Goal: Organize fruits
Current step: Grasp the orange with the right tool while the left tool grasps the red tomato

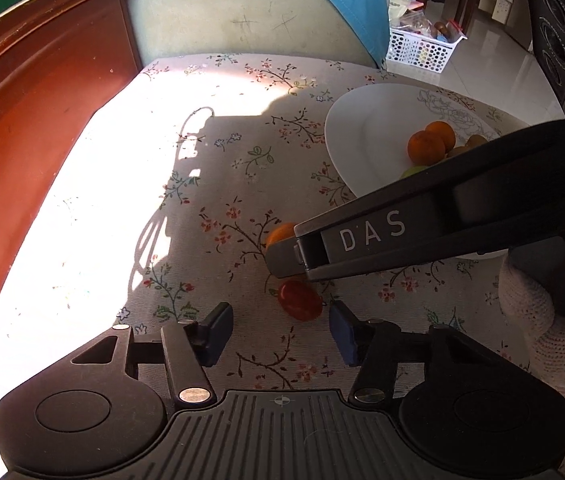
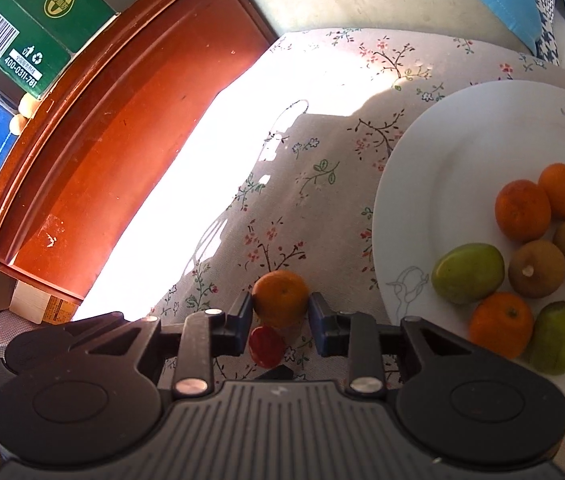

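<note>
1. The right gripper (image 2: 280, 314) sits low over the floral-cloth surface (image 2: 322, 152), its jaws spread to either side of a small orange (image 2: 280, 296). The pads look very near the fruit's flanks, but I cannot tell whether they are pressing yet, so I judge this a grasp being formed, not finished.
2. The orange lies on the cloth, just off the near-left rim of the white plate (image 2: 414, 184), which already carries oranges, green fruits and brown ones.
3. To do it well: close gently on the widest part, since a round fruit can squirt out of the jaws, then lift clear of the rim before moving over the plate.
4. A red tomato (image 2: 266, 346) lies just beside the orange, nearer the camera; keep the left pad from nudging it.
5. The left gripper (image 1: 280, 332) is released and empty, jaws wide, hovering just short of the tomato (image 1: 299, 300).
6. Only the left view shows the right gripper's body from the side, hiding most of the orange (image 1: 280, 234); only the right view shows the plate's full contents.
</note>
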{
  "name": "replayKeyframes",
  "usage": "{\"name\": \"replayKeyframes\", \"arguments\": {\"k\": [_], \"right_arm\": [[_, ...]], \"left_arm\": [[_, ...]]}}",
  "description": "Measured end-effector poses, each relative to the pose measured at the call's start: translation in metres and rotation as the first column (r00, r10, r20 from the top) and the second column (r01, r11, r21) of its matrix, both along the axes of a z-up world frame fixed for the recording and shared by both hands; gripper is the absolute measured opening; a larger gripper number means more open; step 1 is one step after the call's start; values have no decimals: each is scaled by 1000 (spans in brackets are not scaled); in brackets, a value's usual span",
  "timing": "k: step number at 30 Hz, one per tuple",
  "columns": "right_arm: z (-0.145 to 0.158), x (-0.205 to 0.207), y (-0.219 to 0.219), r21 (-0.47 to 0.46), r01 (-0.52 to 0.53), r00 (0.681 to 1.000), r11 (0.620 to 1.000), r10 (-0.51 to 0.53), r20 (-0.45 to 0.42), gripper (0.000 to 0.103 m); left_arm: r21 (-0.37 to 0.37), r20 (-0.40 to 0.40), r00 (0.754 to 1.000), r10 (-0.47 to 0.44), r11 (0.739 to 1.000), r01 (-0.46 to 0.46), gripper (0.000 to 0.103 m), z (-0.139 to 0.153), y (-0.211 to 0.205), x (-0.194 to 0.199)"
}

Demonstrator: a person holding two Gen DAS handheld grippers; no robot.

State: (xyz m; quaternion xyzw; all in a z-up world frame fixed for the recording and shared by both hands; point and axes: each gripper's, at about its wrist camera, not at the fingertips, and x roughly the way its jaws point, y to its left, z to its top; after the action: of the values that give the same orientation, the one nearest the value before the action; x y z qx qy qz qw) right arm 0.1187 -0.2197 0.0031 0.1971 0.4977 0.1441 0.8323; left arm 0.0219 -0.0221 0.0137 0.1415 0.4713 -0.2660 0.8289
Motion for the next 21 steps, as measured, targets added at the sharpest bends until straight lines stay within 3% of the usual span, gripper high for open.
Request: {"name": "replayKeyframes", "arguments": {"k": [9,17,21], "right_arm": [[18,-1,-22,45,51,998,998,-53,28,31],[21,-4,-28,26,58,998,998,-59,30,31],[26,-7,-33,29,68,997,997,-69,38,31]], "left_arm": [[-25,1,1000,11,1000,-11,38,-1,-3,2],[-33,3,1000,3,999,-3,37,-2,-5,3],[-29,9,1000,-1,1000,1,29,-2,-3,2]]}}
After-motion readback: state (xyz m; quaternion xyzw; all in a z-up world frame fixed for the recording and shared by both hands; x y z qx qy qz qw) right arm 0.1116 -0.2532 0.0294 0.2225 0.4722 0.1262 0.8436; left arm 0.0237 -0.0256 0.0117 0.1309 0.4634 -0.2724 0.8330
